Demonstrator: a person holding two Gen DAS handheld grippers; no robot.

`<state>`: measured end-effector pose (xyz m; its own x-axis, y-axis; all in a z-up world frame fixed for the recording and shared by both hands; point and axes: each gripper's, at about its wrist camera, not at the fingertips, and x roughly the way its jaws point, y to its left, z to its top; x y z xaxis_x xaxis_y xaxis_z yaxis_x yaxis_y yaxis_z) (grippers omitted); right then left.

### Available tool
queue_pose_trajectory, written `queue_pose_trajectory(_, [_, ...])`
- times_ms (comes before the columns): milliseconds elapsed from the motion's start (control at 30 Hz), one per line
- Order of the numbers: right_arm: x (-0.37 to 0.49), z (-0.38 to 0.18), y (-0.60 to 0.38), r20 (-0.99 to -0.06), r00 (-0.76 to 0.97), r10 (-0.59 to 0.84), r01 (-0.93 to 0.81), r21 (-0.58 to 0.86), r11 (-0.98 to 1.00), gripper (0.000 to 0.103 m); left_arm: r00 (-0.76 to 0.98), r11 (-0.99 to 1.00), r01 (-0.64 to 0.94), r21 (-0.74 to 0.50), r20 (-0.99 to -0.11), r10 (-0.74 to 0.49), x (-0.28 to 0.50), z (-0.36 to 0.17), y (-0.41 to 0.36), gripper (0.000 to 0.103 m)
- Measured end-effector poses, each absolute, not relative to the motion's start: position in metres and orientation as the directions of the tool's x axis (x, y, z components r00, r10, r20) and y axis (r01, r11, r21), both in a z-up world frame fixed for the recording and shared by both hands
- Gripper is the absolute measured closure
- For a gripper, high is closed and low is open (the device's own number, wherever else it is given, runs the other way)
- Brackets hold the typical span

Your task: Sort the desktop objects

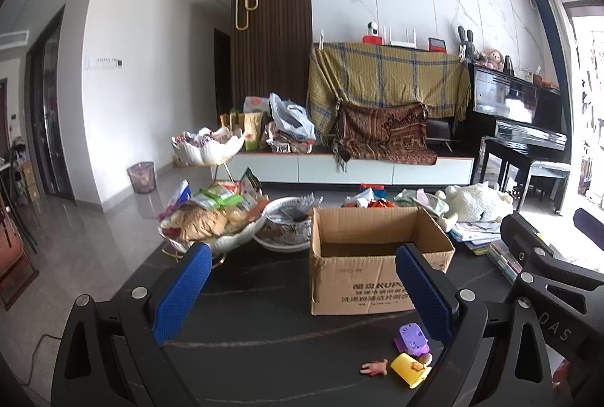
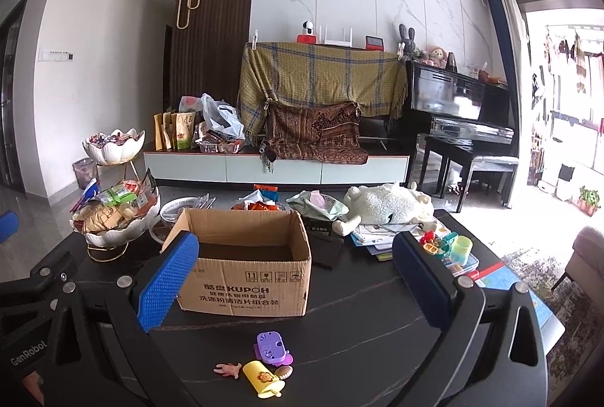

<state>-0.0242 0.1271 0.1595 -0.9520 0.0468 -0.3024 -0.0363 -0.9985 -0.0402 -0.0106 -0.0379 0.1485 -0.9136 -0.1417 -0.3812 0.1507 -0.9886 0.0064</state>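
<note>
Both grippers hovered above the dark bench (image 2: 358, 331), jaws wide apart and holding nothing: left gripper (image 1: 302, 290), right gripper (image 2: 294, 278).

Cardboard box (image 2: 245, 278): one, open-topped, flaps up, standing mid-bench. No contents visible in the part of the interior that showed. Likely the sorting bin.

Small toys lay in a loose cluster on the near bench, in front of the box, between the right gripper's blue pads. Counted four:
- one purple toy (image 2: 270, 346), blocky plastic
- one yellow toy (image 2: 262, 382) with a flower emblem, lying flat
- one pink hand-shaped piece (image 2: 228, 369), well off to the left of the yellow one
- one small brownish round piece (image 2: 284, 372), touching or just beside the yellow toy; could not tell which

Handling, by judgement: all four looked light and rigid, not fragile. The smooth plastic might slip, so grip across the flat sides. The purple toy offered the squarest faces. The yellow toy was best taken across its narrow width. The pink piece was thin and flat, and awkward to pinch off the surface.

Further back, right of the box: one white plush animal (image 2: 385, 205), soft and bulky, lying over a stack of papers. More small colourful toys (image 2: 449, 246) sat near the right edge, too jumbled to count.

Left: a two-tier white dish stand (image 2: 113, 237) heaped with snack packets.
</note>
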Motion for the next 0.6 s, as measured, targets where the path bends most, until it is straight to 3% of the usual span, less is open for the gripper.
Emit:
queue_pose_trajectory(267, [-0.03, 0.139, 0.134, -0.369, -0.928, 0.049, -0.042, -0.027, -0.999, 0.003, -0.891, -0.99, 0.141, 0.022, -0.433, -0.137, -0.015, 0.125, -0.032, 0.006])
queue_pose_trajectory(600, [-0.036, 0.094, 0.133, -0.503, -0.864, -0.021, 0.032, -0.014, -0.999, 0.027, -0.828, -0.993, 0.114, 0.024, -0.55, -0.108, -0.024, 0.084, -0.027, 0.008])
